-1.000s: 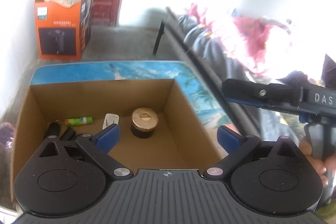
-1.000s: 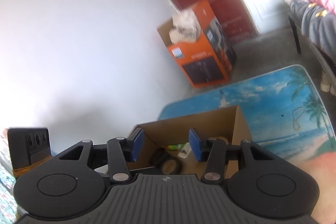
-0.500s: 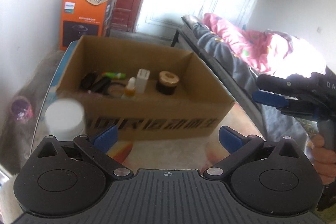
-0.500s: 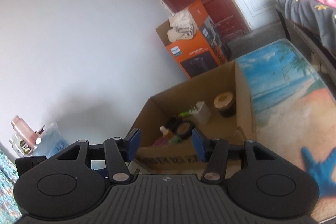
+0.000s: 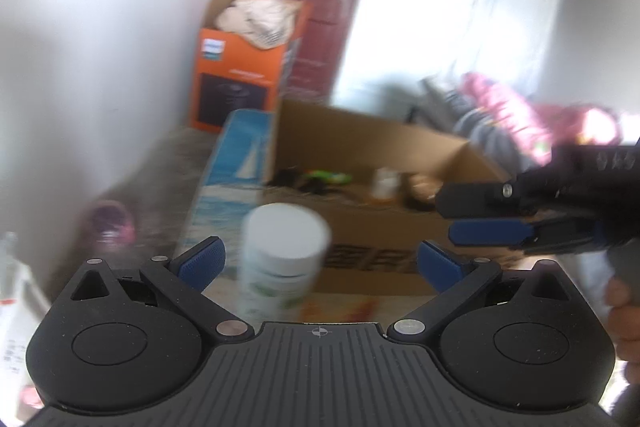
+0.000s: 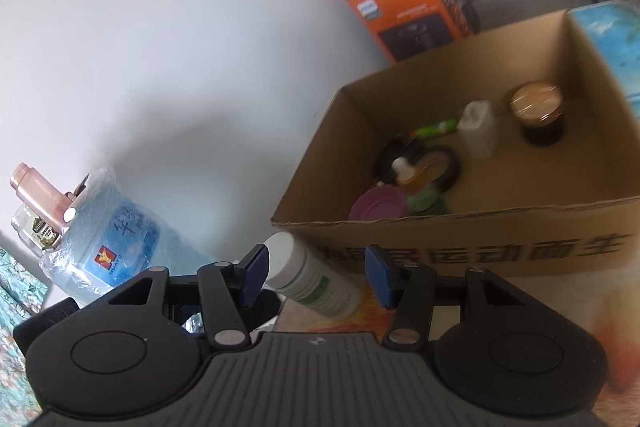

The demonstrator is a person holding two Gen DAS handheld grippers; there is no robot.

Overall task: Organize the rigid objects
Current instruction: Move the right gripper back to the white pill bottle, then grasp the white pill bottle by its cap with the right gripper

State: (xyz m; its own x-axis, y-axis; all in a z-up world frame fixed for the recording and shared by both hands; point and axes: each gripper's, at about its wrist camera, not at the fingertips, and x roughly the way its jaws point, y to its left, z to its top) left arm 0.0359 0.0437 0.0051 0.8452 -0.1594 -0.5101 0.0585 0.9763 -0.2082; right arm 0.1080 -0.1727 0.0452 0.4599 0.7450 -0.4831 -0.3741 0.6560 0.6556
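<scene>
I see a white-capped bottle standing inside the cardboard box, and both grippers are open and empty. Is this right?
Not quite. The white-capped bottle stands outside the cardboard box, on the table in front of its printed wall, as the right wrist view shows. The rest holds: the left gripper and the right gripper are both open and empty.
</scene>
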